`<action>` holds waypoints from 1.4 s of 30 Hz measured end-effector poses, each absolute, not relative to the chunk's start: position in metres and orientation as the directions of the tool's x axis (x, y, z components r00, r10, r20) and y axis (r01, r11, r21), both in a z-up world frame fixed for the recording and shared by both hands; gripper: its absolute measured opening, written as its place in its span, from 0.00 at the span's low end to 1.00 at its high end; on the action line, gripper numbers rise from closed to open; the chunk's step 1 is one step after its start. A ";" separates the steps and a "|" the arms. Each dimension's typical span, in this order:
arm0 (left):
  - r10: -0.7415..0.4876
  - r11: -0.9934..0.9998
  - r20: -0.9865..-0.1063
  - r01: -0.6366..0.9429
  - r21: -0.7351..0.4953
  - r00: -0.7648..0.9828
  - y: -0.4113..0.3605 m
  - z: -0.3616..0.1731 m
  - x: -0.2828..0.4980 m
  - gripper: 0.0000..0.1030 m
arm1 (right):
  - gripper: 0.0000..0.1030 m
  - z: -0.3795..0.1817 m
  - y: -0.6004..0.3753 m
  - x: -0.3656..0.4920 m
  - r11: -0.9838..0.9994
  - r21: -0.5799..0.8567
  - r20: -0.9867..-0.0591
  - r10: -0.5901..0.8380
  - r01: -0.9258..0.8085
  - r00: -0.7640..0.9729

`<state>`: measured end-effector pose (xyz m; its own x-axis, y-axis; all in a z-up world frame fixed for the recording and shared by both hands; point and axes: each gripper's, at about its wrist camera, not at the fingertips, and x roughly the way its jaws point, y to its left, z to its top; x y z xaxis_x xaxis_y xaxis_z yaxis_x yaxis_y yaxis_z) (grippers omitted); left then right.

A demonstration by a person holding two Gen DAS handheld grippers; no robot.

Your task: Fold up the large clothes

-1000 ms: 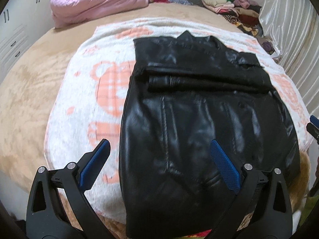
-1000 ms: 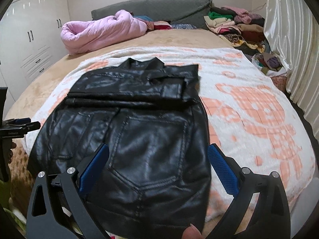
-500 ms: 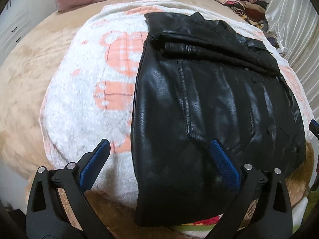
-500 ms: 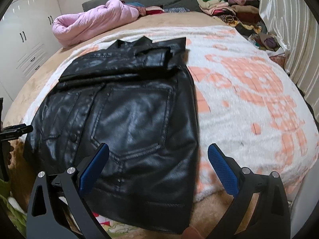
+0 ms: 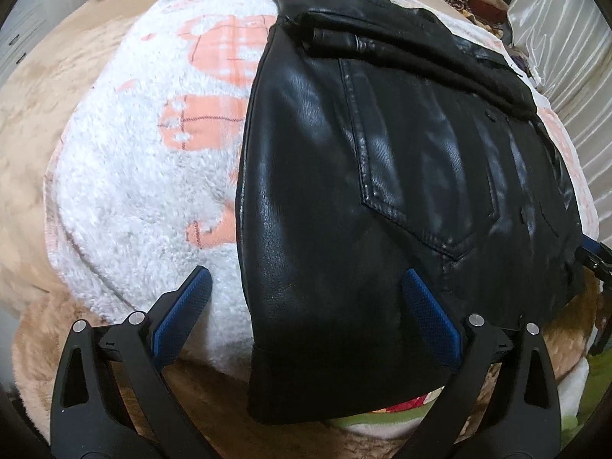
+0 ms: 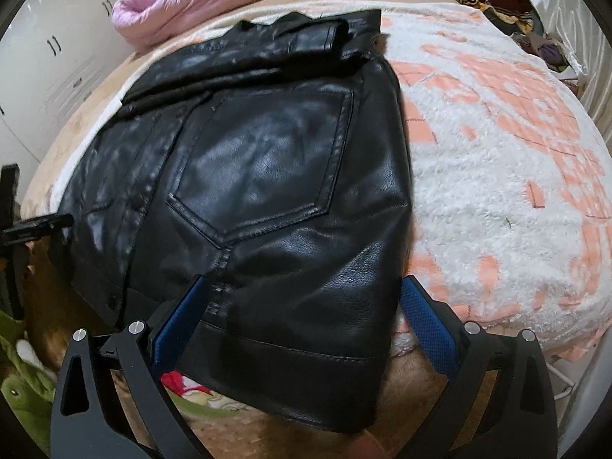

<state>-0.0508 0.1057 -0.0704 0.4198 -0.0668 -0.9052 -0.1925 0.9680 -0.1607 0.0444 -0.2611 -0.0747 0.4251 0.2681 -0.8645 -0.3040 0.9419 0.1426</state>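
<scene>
Straddling the near hem corners of the jacket [image 5: 382, 199] on the blanket [image 5: 145, 176], the left gripper [image 5: 306, 298] and right gripper [image 6: 302, 306] gaped wide and empty, the garment's length running straight away from both, neither clearly nearer.

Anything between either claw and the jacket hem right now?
Nothing visible. The left claw is open astride the near left corner of the black leather jacket; the right claw is open astride its near right corner. Only jacket lies between each claw's fingers.
</scene>
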 end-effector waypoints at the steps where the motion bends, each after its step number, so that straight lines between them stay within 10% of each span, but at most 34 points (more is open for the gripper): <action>1: -0.069 0.967 -0.906 -0.195 -0.164 0.418 0.107 -0.071 -0.051 0.91 | 0.96 -0.079 -0.261 0.047 0.944 0.138 -0.874 0.259 -0.299 0.412; 7: -0.075 0.965 -0.909 -0.199 -0.170 0.410 0.106 -0.073 -0.048 0.91 | 0.93 -0.094 -0.258 0.054 0.942 0.127 -0.895 0.244 -0.310 0.373; 14: -0.087 0.962 -0.910 -0.203 -0.183 0.405 0.110 -0.077 -0.045 0.91 | 0.16 -0.071 -0.263 0.039 0.927 0.096 -0.846 0.267 -0.362 0.461; 18: -0.088 0.962 -0.905 -0.201 -0.186 0.416 0.113 -0.076 -0.047 0.86 | 0.12 -0.044 -0.280 0.040 0.901 0.226 -0.770 0.398 -0.370 0.499; 29: -0.131 0.960 -0.874 -0.161 -0.230 0.468 0.123 -0.052 -0.061 0.07 | 0.09 0.018 -0.279 0.066 0.829 0.365 -0.574 0.558 -0.423 0.599; 42: -0.138 0.962 -0.749 -0.092 -0.257 0.649 0.126 0.032 -0.031 0.05 | 0.08 0.051 -0.297 0.105 0.810 0.452 -0.455 0.570 -0.374 0.684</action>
<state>-0.0314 0.1262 0.0317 0.6485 -0.1380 -0.7486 -0.0921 0.9619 -0.2572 0.1054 -0.2966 0.0512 0.6840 0.5700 -0.4552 -0.3743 0.8099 0.4517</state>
